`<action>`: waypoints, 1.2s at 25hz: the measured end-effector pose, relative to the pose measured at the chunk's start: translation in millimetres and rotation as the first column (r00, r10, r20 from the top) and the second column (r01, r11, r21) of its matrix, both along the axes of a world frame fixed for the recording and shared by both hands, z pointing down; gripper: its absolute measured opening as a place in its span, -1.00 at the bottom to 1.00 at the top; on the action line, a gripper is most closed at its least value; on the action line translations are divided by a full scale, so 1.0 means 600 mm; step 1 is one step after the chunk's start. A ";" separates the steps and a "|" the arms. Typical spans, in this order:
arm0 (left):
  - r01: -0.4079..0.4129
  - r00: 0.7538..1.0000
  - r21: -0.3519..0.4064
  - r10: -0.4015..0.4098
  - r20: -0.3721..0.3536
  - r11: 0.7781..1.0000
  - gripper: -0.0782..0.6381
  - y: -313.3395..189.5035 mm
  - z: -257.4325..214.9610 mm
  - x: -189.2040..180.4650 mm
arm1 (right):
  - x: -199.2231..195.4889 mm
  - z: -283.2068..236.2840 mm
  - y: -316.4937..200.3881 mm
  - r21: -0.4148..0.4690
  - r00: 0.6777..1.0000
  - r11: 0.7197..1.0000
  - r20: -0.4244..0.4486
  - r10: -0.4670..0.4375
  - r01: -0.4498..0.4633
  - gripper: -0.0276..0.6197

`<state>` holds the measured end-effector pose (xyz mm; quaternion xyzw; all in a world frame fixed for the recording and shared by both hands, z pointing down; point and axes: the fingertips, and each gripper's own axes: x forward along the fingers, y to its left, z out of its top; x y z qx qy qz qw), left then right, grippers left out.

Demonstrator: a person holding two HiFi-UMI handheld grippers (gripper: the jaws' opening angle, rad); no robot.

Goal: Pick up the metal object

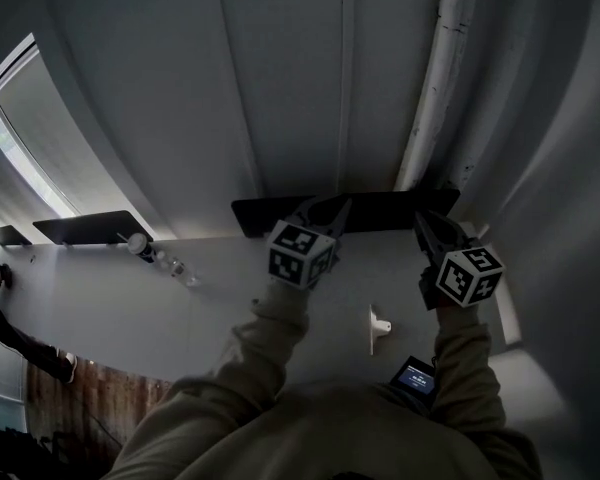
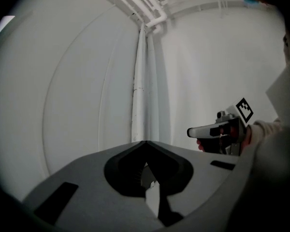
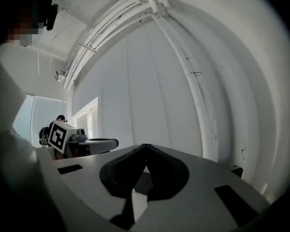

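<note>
Where both face the white wall (image 1: 280, 88), left gripper (image 2: 145, 143): jaws together, nothing between
Right gripper (image 3: 145, 145): jaws together, empty, at the left's 3 o'clock
Metal object: not made out in any view
Edges: pipe (image 1: 435, 88) at 1 o'clock, dark strip (image 1: 380, 211) at 12 along the wall's foot
Open room: pale surface (image 1: 110, 298) toward 9 o'clock

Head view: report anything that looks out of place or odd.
Both the left hand-held gripper and right hand-held gripper are shut on nothing, aimed at a white wall; no metal object shows in any view.
</note>
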<state>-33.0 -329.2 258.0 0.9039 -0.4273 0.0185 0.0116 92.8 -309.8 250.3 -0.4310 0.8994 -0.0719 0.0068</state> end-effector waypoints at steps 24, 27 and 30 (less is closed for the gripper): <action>-0.031 0.996 -0.079 0.037 0.077 0.996 -0.78 -0.046 0.095 0.028 | 0.001 0.077 -0.062 -0.097 0.997 0.995 -0.082 -0.007 -0.001 -0.86; -0.035 0.997 -0.101 0.042 0.071 0.994 -0.78 -0.047 0.113 0.032 | 0.006 0.097 -0.065 -0.116 0.997 0.993 -0.078 -0.004 -0.005 -0.86; -0.035 0.997 -0.120 0.042 0.059 0.992 -0.78 -0.051 0.133 0.034 | 0.013 0.116 -0.067 -0.134 0.997 0.991 -0.078 0.001 -0.012 -0.86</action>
